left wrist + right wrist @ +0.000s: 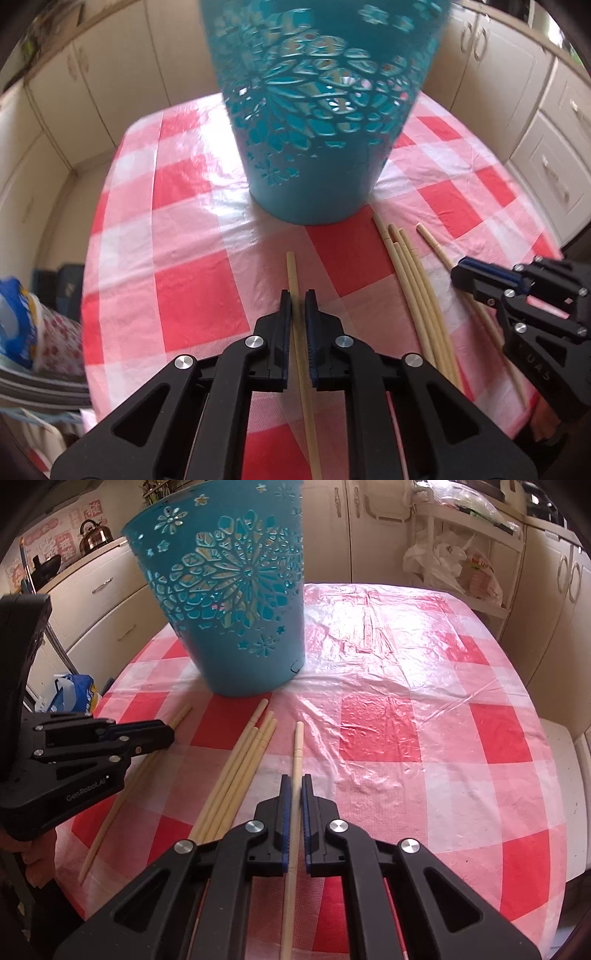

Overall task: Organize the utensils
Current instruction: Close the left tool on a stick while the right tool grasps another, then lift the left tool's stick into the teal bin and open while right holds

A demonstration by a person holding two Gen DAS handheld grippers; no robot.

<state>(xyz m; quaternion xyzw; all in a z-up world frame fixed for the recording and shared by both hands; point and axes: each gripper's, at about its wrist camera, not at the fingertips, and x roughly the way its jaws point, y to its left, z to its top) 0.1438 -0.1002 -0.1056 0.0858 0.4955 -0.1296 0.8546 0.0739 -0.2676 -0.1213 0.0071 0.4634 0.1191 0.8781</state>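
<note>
Checked table (424, 738): basket (236, 602), chopsticks (236, 771).

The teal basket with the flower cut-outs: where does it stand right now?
The teal basket stands upright on the checked tablecloth, at upper left in the right wrist view, just beyond the tips of the loose chopsticks.

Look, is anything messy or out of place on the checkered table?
Yes. Four pale wooden chopsticks lie loose on the red-and-white checkered tablecloth instead of standing in the teal cut-out plastic bucket. Nothing looks spilled or broken.
</note>
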